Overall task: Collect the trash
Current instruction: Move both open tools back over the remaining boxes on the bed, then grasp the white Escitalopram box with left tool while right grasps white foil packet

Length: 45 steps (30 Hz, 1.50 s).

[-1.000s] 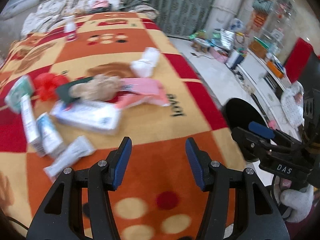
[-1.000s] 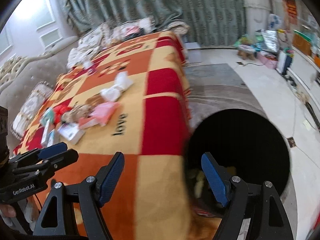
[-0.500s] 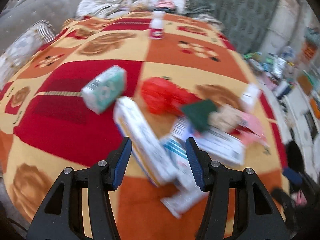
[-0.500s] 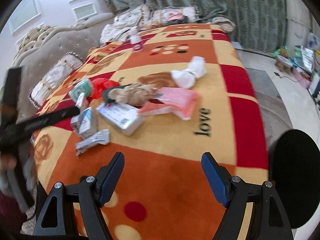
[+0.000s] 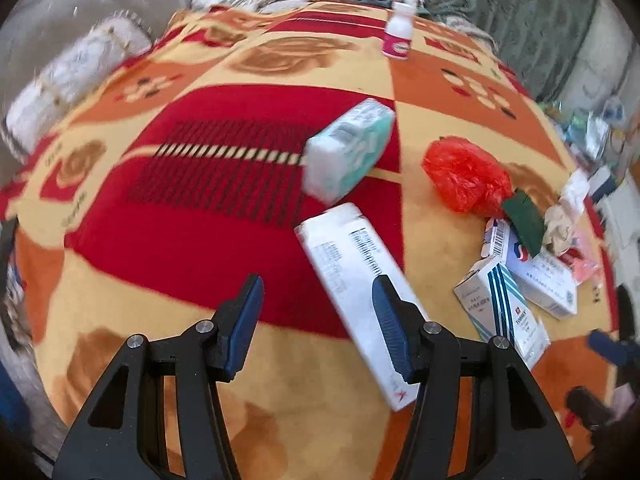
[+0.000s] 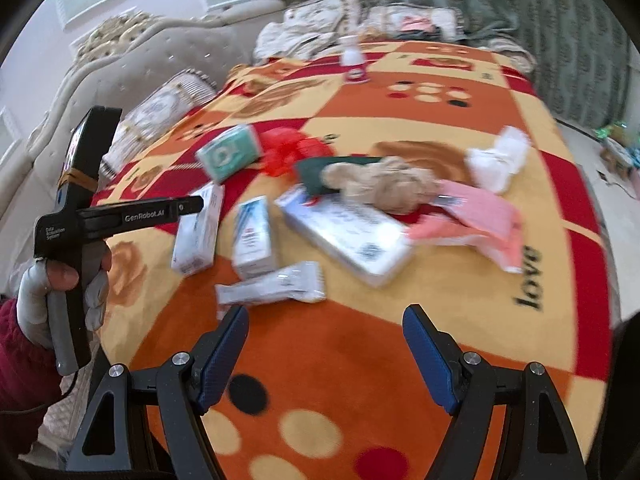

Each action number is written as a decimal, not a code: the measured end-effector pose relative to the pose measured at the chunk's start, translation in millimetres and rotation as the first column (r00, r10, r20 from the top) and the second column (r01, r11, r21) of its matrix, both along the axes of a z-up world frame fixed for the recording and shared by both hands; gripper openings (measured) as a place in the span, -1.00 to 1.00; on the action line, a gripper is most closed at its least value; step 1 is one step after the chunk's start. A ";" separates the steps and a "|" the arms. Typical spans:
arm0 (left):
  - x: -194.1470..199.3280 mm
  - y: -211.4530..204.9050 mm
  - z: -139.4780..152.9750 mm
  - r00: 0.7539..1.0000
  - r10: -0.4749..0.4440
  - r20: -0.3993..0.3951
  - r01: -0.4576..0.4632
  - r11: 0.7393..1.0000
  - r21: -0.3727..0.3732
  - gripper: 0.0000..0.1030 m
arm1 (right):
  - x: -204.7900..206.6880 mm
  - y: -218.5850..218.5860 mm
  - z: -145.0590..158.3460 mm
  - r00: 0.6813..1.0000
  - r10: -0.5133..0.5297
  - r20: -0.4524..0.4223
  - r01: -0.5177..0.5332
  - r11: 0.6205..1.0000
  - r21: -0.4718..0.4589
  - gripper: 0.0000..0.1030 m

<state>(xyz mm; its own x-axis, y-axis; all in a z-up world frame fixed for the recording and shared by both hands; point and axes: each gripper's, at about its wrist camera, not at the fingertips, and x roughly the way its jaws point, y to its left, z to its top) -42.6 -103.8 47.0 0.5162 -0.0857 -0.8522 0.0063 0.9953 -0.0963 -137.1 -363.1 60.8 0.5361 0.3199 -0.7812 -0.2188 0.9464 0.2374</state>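
Note:
Litter lies scattered on a red, orange and yellow blanket point(image 6: 360, 360). My left gripper point(image 5: 316, 292) hovers open over the near end of a long white box point(image 5: 348, 272), nothing pinched; a gloved hand holds it at the left of the right wrist view point(image 6: 196, 204). Beyond it lie a teal-and-white box point(image 5: 348, 148), a red plastic bag point(image 5: 464, 176) and a blue-striped small box point(image 5: 500, 304). My right gripper point(image 6: 324, 320) is open and empty, just short of a silver wrapper point(image 6: 272, 288). Farther off are a flat white box point(image 6: 352, 236), crumpled beige paper point(image 6: 384, 184), a pink packet point(image 6: 476, 220) and white tissue point(image 6: 496, 160).
A small white bottle with a pink label point(image 6: 354, 64) stands upright at the far end of the blanket. A padded headboard point(image 6: 100, 64) and pillows point(image 6: 160, 108) border the left, green curtains point(image 6: 520, 8) the back. A dark round shape point(image 6: 626, 380) shows at the right edge.
Both views have swung left, away from the black bin beside the bed and onto the litter. My left gripper now hangs over the long white box. Both jaws look as wide as before.

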 end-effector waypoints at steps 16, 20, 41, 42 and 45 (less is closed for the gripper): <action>3.9 -23.9 -9.7 0.999 -0.005 -0.045 -0.003 0.982 -0.191 0.09 | 32.2 52.9 -28.2 0.984 0.175 -0.025 -0.176 0.984 -0.029 0.64; 7.8 -32.1 -16.3 0.999 0.002 -0.040 -0.008 0.989 -0.147 0.09 | 33.8 61.8 -34.6 0.979 0.202 -0.026 -0.203 0.977 -0.071 0.68; -44.2 -36.0 9.1 0.995 -0.095 0.044 0.099 0.989 -0.109 -0.16 | -13.8 28.3 -12.8 0.991 0.120 0.055 -0.116 0.990 -0.082 0.31; -49.3 -39.7 13.7 0.993 -0.106 0.051 0.112 0.988 -0.111 -0.16 | -17.7 24.7 -12.0 0.992 0.113 0.059 -0.108 0.991 -0.083 0.31; -60.5 -51.6 24.0 0.988 -0.136 0.073 0.143 0.984 -0.106 -0.16 | -25.7 15.3 -10.8 0.994 0.092 0.061 -0.086 0.991 -0.098 0.31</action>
<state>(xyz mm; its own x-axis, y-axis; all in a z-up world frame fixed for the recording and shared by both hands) -103.0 -155.4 71.0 0.5464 -0.2526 -0.7985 0.1540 0.9675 -0.2007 -162.8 -347.8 50.0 0.5598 0.2942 -0.7746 -0.3153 0.9402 0.1293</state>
